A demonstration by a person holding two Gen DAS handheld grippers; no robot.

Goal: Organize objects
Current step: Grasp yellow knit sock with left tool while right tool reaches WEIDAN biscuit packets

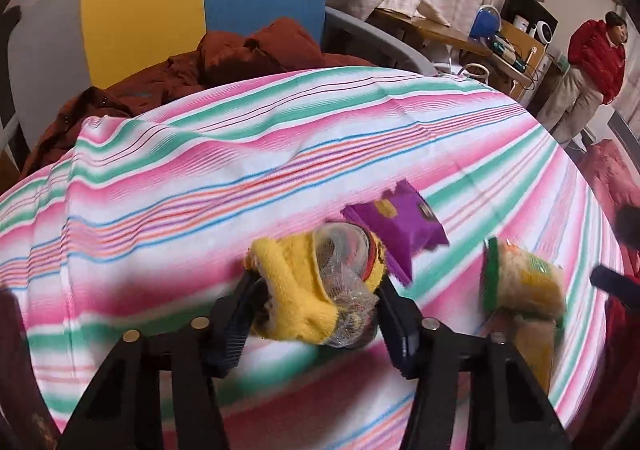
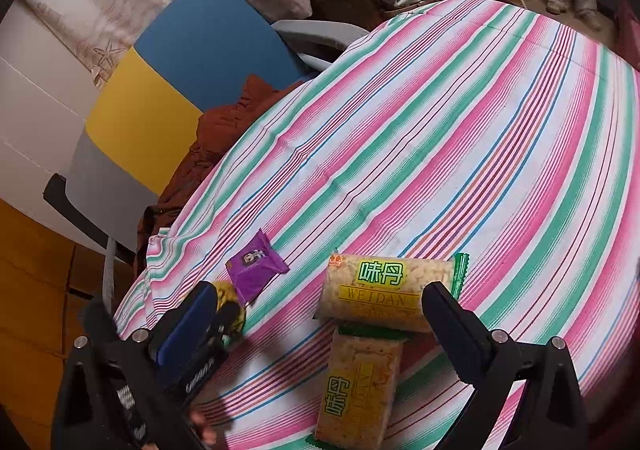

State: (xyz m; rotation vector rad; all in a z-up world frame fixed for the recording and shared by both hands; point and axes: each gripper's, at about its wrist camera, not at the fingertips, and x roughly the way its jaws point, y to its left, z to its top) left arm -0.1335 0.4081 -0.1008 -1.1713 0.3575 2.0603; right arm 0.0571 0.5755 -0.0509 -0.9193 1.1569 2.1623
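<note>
My left gripper (image 1: 316, 290) is shut on a yellow cloth bundle wrapped in white mesh (image 1: 320, 286), held just above the striped tablecloth (image 1: 240, 154). A purple snack packet (image 1: 404, 222) lies right behind it, and a yellow-green rice-cracker pack (image 1: 520, 282) lies to the right. In the right wrist view my right gripper (image 2: 320, 298) stands open over two rice-cracker packs: one (image 2: 384, 290) crosswise, the other (image 2: 360, 386) lengthwise below it. The purple packet (image 2: 256, 270) shows at left, with the yellow bundle (image 2: 228, 298) and the left gripper beside it.
A chair with a yellow and blue back (image 1: 200, 2) stands behind the table, with a rust-red garment (image 1: 224, 58) heaped on it. A person in a red jacket (image 1: 592, 62) stands at the far right near a cluttered wooden desk (image 1: 500, 42). The tablecloth's far half (image 2: 480, 130) is bare.
</note>
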